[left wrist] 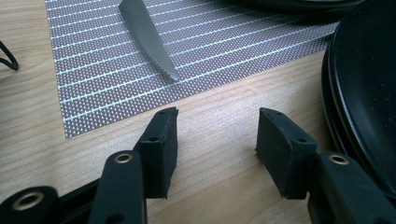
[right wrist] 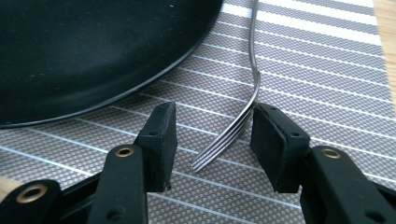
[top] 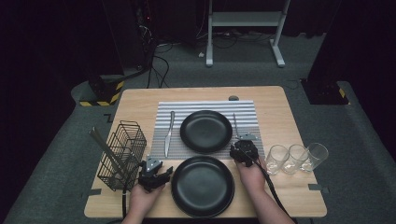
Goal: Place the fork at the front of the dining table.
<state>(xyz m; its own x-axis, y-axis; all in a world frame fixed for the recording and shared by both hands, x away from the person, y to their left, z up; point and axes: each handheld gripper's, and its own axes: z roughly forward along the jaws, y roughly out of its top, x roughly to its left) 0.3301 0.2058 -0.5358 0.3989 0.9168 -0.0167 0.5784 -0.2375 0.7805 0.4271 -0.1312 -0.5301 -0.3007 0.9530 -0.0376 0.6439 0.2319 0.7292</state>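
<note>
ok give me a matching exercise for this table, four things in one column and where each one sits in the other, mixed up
Things:
1. knife
2. fork
3. glasses
4. wire basket

Places:
A. in a row on the bare wood at the table's right side
B. on the striped mat, left of the far black plate
C. at the table's left edge, off the mat
D. on the striped mat, tines between the right gripper's open jaws

Pairs: 1-B, 2-D, 3-A, 4-C
</note>
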